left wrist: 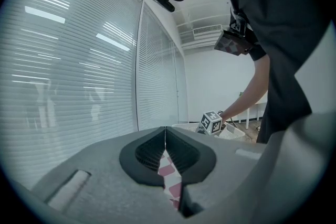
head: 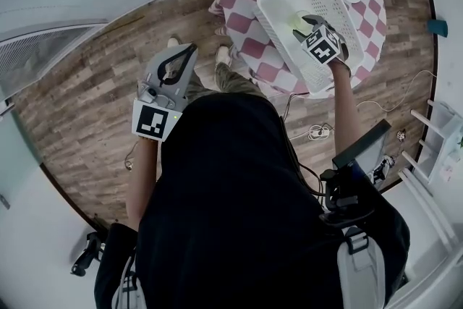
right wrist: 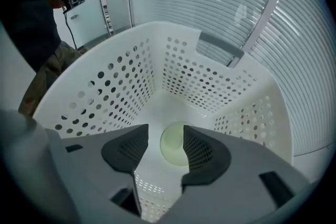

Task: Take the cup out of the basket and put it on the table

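While the open right tool (right wrist: 165, 132) half-hides the cup (right wrist: 171, 146), left tool (left wrist: 166, 132) sits closed.

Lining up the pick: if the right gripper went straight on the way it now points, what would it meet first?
Most likely the pale green cup on the floor of the white basket. The cup shows between the open jaws of the right gripper, nearer the right one. How far off it is remains unclear.
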